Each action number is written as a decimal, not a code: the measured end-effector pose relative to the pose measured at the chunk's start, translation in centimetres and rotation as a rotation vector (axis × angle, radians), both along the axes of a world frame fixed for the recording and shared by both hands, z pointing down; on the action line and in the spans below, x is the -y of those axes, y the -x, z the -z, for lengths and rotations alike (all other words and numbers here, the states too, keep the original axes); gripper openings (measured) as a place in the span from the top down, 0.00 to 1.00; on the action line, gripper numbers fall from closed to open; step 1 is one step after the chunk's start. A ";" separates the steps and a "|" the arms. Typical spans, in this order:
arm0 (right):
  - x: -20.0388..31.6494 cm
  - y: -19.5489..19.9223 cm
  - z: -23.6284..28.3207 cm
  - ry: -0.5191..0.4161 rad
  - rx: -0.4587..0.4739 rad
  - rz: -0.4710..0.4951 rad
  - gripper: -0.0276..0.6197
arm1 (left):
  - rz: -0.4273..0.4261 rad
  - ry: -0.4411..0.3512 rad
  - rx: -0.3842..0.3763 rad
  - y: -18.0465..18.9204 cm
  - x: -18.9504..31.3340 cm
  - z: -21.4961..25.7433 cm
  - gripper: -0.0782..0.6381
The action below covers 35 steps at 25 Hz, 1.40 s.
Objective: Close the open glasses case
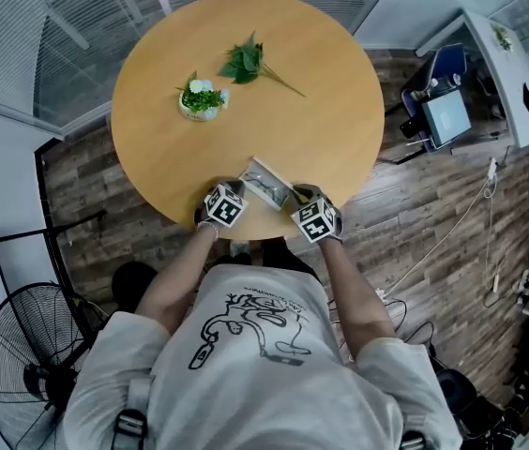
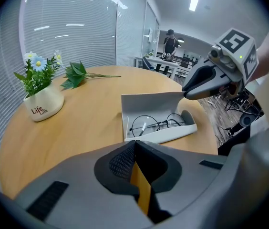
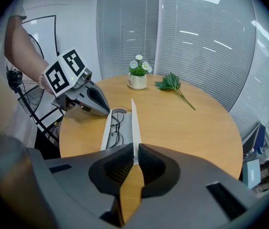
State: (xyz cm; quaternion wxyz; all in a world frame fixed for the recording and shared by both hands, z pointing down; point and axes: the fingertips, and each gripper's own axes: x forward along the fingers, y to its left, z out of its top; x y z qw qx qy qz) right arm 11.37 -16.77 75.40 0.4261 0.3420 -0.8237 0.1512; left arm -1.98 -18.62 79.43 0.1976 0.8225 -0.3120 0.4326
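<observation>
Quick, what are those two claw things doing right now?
Left gripper: shut, holding nothing.
Right gripper: shut on the case lid.

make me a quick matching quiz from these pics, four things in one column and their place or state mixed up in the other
Things:
1. glasses
2. leafy sprig
3. right gripper
4. flower pot

Place or state:
a. standing upright on the table
b. lying flat on the table
c. inside the open glasses case
d. shut on the case's raised lid

Pairs: 1-c, 2-b, 3-d, 4-a
</observation>
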 end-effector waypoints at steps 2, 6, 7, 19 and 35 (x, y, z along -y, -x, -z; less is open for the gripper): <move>0.0 0.1 0.0 -0.001 -0.004 0.003 0.89 | -0.001 0.000 0.000 0.0 0.1 0.0 0.86; 0.0 0.2 0.2 -0.002 -0.005 0.005 0.89 | -0.001 0.005 -0.006 0.0 0.1 0.1 0.86; 0.0 0.2 0.3 -0.003 -0.005 0.004 0.89 | -0.001 0.008 -0.008 -0.1 0.1 0.2 0.86; -0.6 0.5 0.5 -0.003 -0.006 0.003 0.88 | -0.005 0.021 -0.012 -0.1 0.1 0.3 0.86; -1.6 1.1 0.7 -0.017 -0.019 0.014 0.87 | -0.015 0.026 -0.016 0.0 -0.1 0.3 0.86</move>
